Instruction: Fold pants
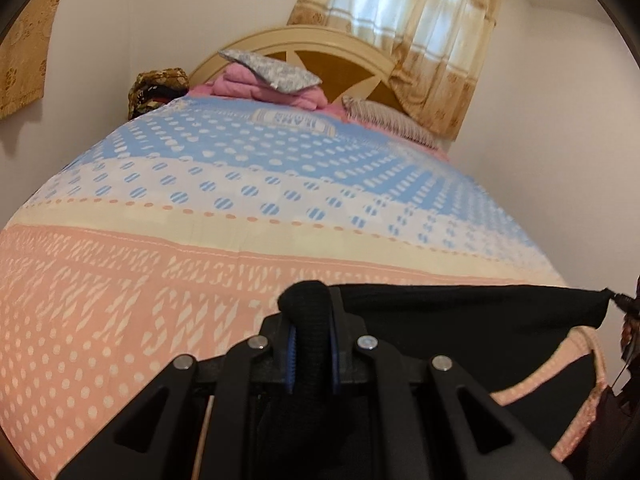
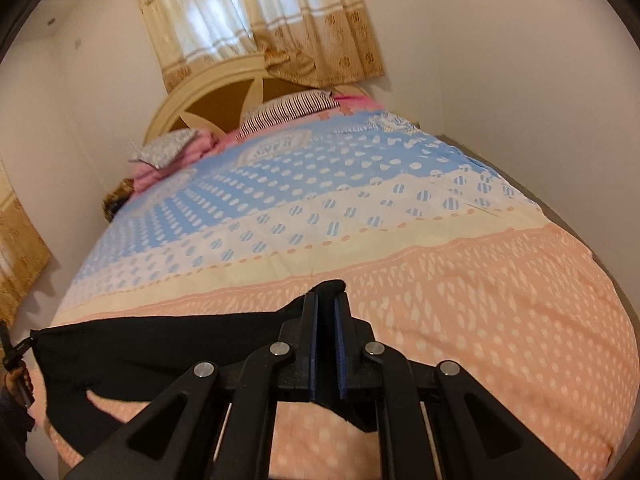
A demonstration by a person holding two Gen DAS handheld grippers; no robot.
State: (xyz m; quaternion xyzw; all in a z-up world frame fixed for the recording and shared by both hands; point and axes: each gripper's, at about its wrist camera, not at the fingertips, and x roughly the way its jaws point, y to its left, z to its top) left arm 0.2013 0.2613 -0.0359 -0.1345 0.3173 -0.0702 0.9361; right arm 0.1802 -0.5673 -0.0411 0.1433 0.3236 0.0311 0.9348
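Note:
Black pants hang stretched between my two grippers above the near end of the bed. My left gripper is shut on a bunched fold of the pants that pokes out past its blue pads. From there the black cloth runs right to the other gripper's tip at the frame edge. In the right wrist view my right gripper is shut on a corner of the pants, and the cloth stretches left to the left gripper's tip. Part of the pants sags below toward the bedspread.
The bed has a pink, cream and blue dotted bedspread. Pillows and folded pink blankets lie by the cream headboard. Curtains hang behind it. White walls close in on both sides of the bed.

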